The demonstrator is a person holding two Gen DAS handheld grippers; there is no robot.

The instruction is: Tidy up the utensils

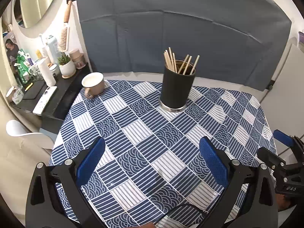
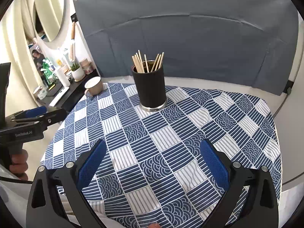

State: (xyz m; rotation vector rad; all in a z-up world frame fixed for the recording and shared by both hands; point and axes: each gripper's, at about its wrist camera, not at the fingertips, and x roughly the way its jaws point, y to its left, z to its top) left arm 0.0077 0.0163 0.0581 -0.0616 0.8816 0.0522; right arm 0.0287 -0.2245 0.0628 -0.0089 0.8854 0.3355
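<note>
Blue-padded jaws of the left gripper (image 1: 152, 152) and right gripper (image 2: 153, 153) are seen spread wide, nothing held or touched. The chopsticks (image 1: 178, 61) are found upright in a black holder (image 1: 176, 91), well apart. Holder contents below the rim are hidden. A beige mug (image 1: 93, 83) is noted on the blue patterned tablecloth (image 1: 144, 133); a grey backdrop (image 1: 180, 38) is hung behind.
</note>
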